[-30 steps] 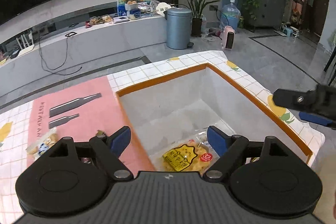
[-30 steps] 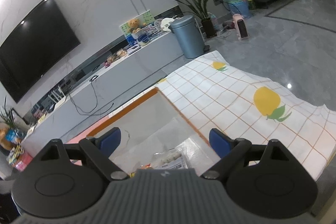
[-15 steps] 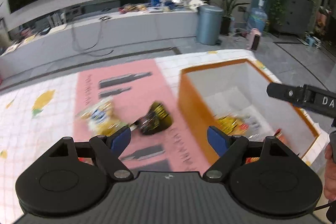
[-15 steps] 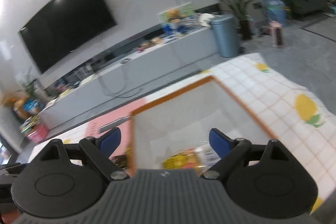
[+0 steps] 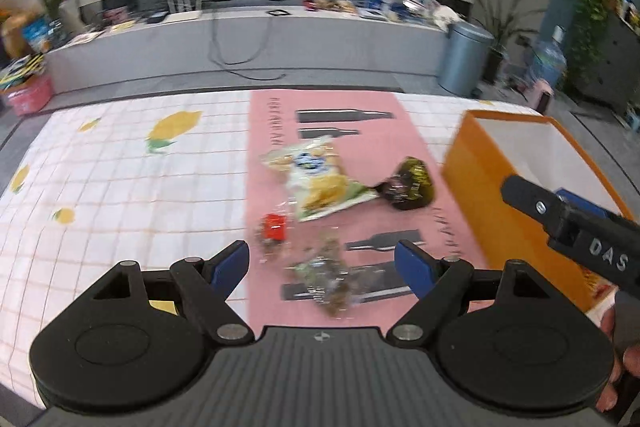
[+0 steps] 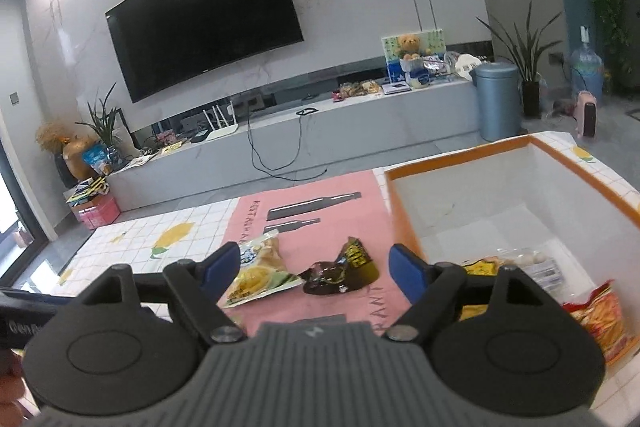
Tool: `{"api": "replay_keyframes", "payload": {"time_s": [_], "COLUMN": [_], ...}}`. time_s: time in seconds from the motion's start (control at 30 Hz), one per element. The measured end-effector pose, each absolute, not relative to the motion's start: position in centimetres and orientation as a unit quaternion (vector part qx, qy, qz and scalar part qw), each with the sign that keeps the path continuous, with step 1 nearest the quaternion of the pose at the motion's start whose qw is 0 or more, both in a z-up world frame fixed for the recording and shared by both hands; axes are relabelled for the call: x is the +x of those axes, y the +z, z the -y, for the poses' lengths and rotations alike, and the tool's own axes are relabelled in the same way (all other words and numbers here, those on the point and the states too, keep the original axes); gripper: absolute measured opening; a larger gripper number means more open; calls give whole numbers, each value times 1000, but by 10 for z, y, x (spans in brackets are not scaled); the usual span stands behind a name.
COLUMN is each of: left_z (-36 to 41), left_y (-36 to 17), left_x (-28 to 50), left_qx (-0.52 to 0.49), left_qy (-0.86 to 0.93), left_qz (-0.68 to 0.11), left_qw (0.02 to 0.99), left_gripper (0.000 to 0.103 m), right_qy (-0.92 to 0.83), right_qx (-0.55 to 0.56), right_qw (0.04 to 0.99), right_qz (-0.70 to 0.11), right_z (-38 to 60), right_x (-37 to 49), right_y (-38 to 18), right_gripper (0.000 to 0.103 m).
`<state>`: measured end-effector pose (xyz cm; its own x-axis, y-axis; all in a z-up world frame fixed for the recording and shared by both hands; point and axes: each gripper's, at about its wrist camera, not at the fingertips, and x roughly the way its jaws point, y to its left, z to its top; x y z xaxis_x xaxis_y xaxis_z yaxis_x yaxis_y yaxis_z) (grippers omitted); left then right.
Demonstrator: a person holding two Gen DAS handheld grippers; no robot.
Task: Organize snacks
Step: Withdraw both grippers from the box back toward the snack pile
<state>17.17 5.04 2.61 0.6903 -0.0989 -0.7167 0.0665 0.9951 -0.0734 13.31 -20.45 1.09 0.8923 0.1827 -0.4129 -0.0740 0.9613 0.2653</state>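
Both grippers have swung from the box (image 5: 472,179) toward loose snacks; left fingers (image 5: 228,263) spread empty, right fingers (image 6: 404,263) closing on nothing.

Right gripper (image 6: 310,265): blue-padded jaws closing, nothing gripped between them. Beyond them on the pink printed mat (image 6: 308,215): pale yellow-green crinkly snack bag (image 6: 260,273) touching a dark brown foil packet with yellow lettering (image 6: 344,269). To the right, orange-rimmed white-lined box (image 6: 472,155) holding a clear packet of pale round snacks (image 6: 528,261), a yellow packet (image 6: 482,267), and a red-orange chip bag (image 6: 600,319).
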Motion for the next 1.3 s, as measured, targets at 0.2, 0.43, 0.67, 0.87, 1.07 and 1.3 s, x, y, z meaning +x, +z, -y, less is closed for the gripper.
{"api": "replay_keyframes", "payload": {"time_s": [0.2, 0.43, 0.67, 0.87, 1.07, 1.3], "left_z": [-77, -99, -113, -122, -126, -127], "left_y": [-8, -37, -45, -44, -53, -62], "left_x": [174, 188, 194, 197, 203, 205], "left_qx": [-63, -88, -89, -114, -131, -155], "left_qy": [-43, -32, -4, 1, 0, -4], "left_qz": [-407, -422, -413, -410, -431, -451], "left_qw": [910, 902, 906, 905, 893, 879], "left_gripper": [97, 97, 96, 96, 96, 96], "right_qy": [66, 119, 172, 187, 194, 198], "right_qx": [97, 34, -77, -64, -87, -58], "right_qw": [961, 954, 941, 931, 930, 926], "right_qz": [-252, -275, -281, -306, -299, -315], "right_z": [188, 157, 101, 93, 84, 87], "right_x": [146, 156, 171, 185, 190, 206], "right_y": [-13, -45, -75, -99, -109, -123], "right_gripper": [78, 79, 88, 98, 98, 94]}}
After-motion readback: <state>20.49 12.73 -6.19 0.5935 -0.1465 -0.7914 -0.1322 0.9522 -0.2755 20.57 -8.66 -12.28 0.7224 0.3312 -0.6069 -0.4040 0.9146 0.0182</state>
